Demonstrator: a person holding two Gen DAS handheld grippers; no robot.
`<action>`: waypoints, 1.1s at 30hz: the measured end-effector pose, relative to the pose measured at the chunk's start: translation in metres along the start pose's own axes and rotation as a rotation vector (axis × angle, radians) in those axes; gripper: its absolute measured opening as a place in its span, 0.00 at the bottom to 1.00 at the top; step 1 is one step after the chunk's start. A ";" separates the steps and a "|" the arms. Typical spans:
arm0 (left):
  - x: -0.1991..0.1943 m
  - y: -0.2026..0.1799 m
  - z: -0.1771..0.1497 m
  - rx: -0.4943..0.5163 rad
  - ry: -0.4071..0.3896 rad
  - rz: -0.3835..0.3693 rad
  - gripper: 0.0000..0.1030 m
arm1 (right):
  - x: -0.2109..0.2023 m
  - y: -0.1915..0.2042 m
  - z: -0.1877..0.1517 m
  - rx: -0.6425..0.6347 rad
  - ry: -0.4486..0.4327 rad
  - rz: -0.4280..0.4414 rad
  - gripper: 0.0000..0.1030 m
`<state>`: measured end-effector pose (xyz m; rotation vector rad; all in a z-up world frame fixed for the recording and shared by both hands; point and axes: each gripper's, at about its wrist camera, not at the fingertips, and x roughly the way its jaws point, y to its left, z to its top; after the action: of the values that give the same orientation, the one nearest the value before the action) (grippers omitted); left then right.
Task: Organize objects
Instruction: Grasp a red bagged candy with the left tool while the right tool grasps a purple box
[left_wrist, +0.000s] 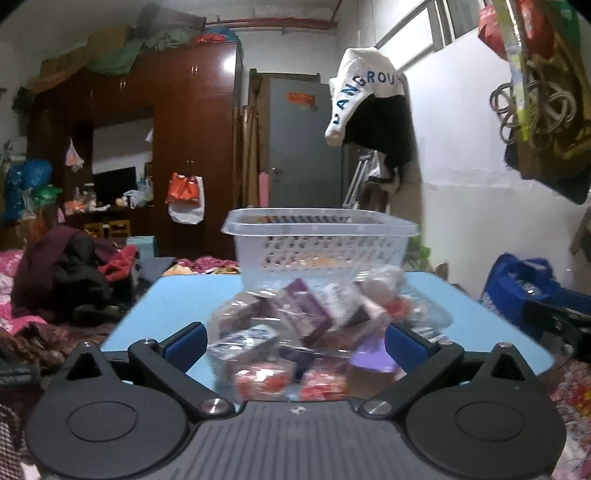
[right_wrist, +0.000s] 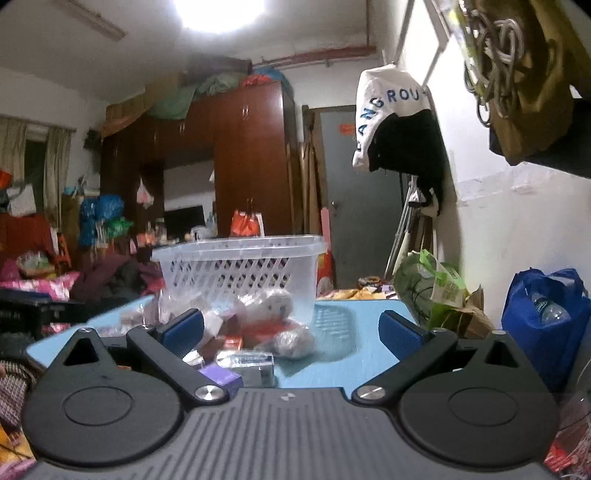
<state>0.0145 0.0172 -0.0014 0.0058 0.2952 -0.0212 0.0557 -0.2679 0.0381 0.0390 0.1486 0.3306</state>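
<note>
Left gripper (left_wrist: 295, 338), jaws wide, straddles the pile of wrapped packets (left_wrist: 295, 339) on the blue bench (left_wrist: 177, 306), apparently positioned to grasp. Right gripper (right_wrist: 291, 332), jaws likewise wide and empty, faces the bagged plush toy (right_wrist: 275, 314) beside the receiving basket (right_wrist: 240, 269).

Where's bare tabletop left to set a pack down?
Free: the blue table strip right of the wrapped plush toy, ahead of the right hand-held gripper, and the left side beside the pile of wrapped packs. Crowded: table centre, in front of the white basket.
</note>
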 end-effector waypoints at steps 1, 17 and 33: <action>0.002 0.005 -0.001 0.008 0.000 -0.006 1.00 | 0.004 0.000 -0.001 0.014 0.044 0.012 1.00; 0.035 0.006 -0.044 0.035 0.101 -0.219 0.73 | 0.052 0.031 -0.042 -0.092 0.226 0.205 0.88; 0.044 0.008 -0.055 -0.007 0.062 -0.284 0.45 | 0.047 0.023 -0.039 -0.074 0.206 0.255 0.63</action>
<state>0.0404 0.0244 -0.0666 -0.0420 0.3566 -0.3020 0.0864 -0.2305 -0.0059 -0.0501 0.3365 0.5945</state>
